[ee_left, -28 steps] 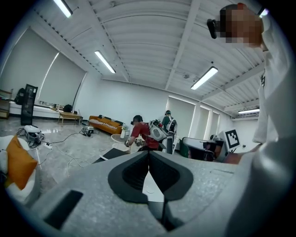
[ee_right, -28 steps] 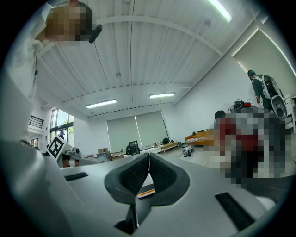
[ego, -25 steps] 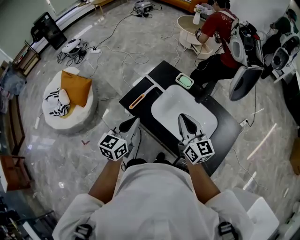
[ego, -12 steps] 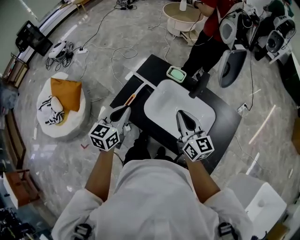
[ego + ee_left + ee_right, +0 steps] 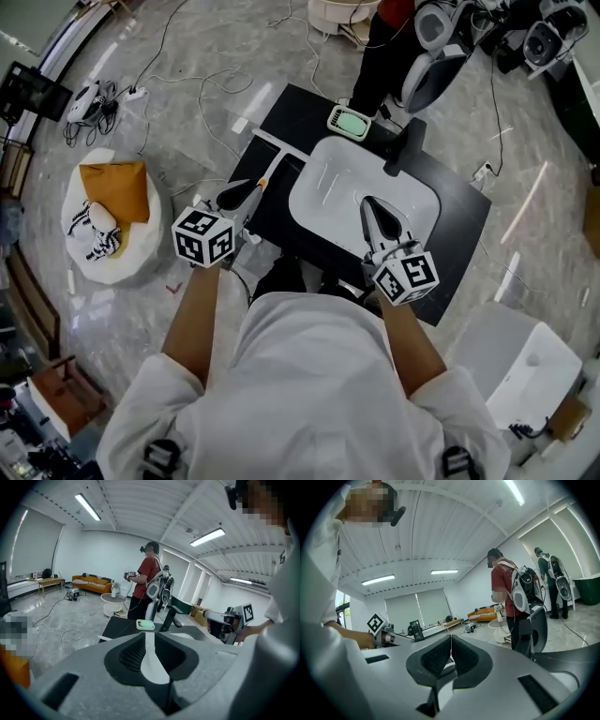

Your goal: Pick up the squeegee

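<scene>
The squeegee (image 5: 263, 183), with an orange handle and a long white blade, lies on the left part of the black table (image 5: 300, 108). My left gripper (image 5: 246, 190) hovers just short of the handle's near end. Its jaws are opening, with a narrow gap and nothing between them; in the left gripper view (image 5: 149, 641) the squeegee is hidden behind them. My right gripper (image 5: 368, 202) is over the white sink (image 5: 328, 183), shut and empty, its pads meeting in the right gripper view (image 5: 450, 649).
A green soap dish (image 5: 349, 122) and a black faucet (image 5: 405, 145) stand at the sink's far side. A person in a red shirt (image 5: 146, 581) stands beyond the table. A white beanbag with an orange cushion (image 5: 112, 187) and cables lie on the floor at left.
Both grippers have moved forward over the table. The left one has travelled farther, from the table's near edge up to the squeegee's handle.
</scene>
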The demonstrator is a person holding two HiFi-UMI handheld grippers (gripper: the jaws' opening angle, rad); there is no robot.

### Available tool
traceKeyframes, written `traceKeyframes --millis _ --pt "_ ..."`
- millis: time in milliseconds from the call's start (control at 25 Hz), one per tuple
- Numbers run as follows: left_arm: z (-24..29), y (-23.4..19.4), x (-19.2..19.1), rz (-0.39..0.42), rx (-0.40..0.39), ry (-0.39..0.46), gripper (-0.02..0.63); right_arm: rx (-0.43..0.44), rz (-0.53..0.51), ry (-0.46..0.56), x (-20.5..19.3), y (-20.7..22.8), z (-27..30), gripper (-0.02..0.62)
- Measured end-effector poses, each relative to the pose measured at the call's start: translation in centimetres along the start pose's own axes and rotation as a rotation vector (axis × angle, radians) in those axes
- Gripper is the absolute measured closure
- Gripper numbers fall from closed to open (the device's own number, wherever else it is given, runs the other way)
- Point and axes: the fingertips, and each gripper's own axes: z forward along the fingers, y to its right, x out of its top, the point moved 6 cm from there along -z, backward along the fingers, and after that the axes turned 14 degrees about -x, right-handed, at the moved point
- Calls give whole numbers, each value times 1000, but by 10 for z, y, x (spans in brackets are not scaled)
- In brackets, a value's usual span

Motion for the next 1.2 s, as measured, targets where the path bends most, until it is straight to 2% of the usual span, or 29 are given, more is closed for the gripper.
traceKeyframes --millis 200,480,640,800,1200 --pt "19 -36 -2 -12 -45 -102 517 -63 0 -24 -7 0 15 580" --pt "50 -73 -15 -54 -125 -288 471 -131 1 -42 -10 -3 34 580" --pt "68 -94 -24 -44 -138 -373 448 -180 8 -56 -15 -1 40 580" --pt "84 -114 -33 -71 -142 -446 407 -218 20 -71 -20 2 47 580" --pt "117 -139 -65 -88 -163 -607 402 -276 33 -102 -31 7 58 580"
